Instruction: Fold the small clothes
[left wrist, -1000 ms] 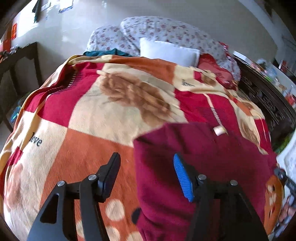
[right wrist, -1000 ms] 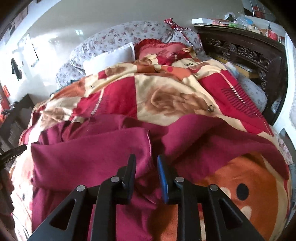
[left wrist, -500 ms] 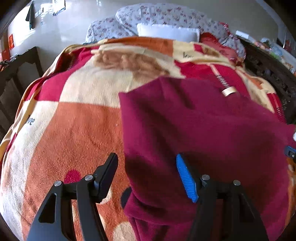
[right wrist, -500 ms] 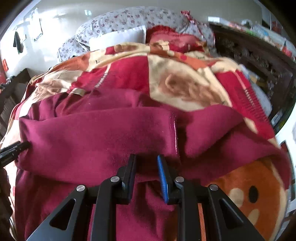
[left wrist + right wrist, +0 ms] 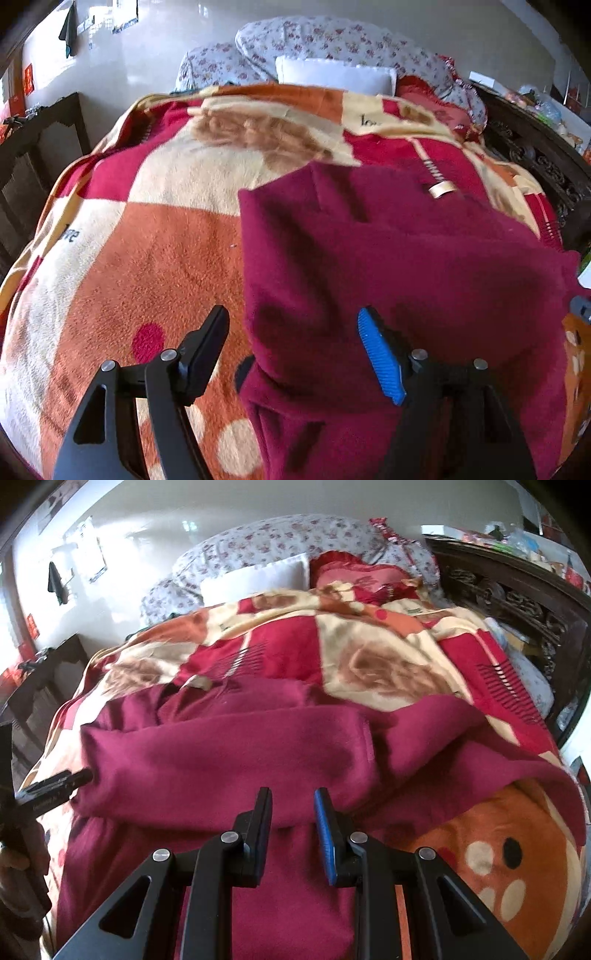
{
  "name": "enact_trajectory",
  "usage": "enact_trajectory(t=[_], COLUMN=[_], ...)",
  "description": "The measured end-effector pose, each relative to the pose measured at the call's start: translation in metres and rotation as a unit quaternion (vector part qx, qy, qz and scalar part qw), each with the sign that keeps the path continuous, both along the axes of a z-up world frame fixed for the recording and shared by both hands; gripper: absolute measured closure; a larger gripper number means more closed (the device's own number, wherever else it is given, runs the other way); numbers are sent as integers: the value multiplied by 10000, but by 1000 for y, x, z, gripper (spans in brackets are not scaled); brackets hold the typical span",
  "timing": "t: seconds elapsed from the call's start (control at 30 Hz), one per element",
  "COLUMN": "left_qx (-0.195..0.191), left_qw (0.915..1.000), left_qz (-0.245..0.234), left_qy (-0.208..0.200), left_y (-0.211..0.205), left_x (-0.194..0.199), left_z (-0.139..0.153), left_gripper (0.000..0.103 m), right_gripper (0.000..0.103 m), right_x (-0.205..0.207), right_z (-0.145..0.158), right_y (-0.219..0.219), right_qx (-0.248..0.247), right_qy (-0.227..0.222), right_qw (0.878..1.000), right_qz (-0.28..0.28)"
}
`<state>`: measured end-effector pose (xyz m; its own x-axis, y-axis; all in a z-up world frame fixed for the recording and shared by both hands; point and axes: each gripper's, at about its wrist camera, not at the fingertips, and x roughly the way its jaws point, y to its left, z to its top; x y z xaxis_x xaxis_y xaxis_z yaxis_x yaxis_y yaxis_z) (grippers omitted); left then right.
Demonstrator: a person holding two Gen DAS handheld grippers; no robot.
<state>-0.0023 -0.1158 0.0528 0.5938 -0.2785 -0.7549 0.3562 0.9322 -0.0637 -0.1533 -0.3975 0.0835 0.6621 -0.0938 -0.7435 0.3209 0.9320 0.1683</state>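
Dark maroon fleece garment (image 5: 399, 266) lies spread on the bed, on top of a plush blanket patterned in red, orange and cream squares (image 5: 155, 236). In the left wrist view it fills the field from 12 through 5 o'clock; its left edge runs straight down the middle. A small cream label (image 5: 441, 189) sits at its far edge, about 1 o'clock.

Left gripper (image 5: 291, 338): jaws spread wide and have just been opening further. They straddle the garment's left edge; the blue-padded finger (image 5: 378, 356) is over the fleece, the black finger (image 5: 207, 341) over bare blanket. Pads press on nothing.

Right gripper (image 5: 292, 818): jaws stand narrowly apart, low over a thick folded roll of the garment (image 5: 229, 749). Whether cloth is pinched between them, cannot tell. In this view the left gripper's black finger tip shows at 9 o'clock against the roll's end.

At 12 o'clock, a floral-print quilt bundle (image 5: 295, 542) and a white pillow (image 5: 255, 578). Dark carved wooden headboard (image 5: 517, 598) at 2 o'clock.
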Motion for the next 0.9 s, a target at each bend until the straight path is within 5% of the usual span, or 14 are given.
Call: enact_trajectory(t=[0.1, 0.27, 0.5, 0.57, 0.63, 0.7, 0.9], left_qx=[-42, 103, 60, 59, 78, 87, 23], left_qw=[9999, 9997, 9999, 9999, 9999, 9998, 9996], left_qz=[-71, -111, -98, -109, -135, -166, -126], left_qy=[-61, -190, -66, -50, -66, -85, -255], left_y=[-4, -14, -18, -19, -21, -21, -19], left_x=[-11, -19, -17, -17, -18, -19, -24], left_z=[4, 1, -6, -6, -5, -2, 8], left_gripper=[31, 31, 31, 31, 31, 31, 31], right_gripper=[77, 49, 47, 54, 82, 94, 95], right_x=[-3, -6, 8, 8, 5, -2, -20], right_z=[-6, -20, -39, -34, -28, -22, -11], right_y=[2, -5, -23, -20, -19, -20, -16], right_qx=[318, 889, 1274, 1110, 959, 946, 907], right_qy=[29, 38, -96, -185, -264, -354, -390], right_qw=[9995, 9958, 9907, 9928, 9945, 9945, 9949], right_qz=[-16, -219, -476, -399, -327, -274, -210])
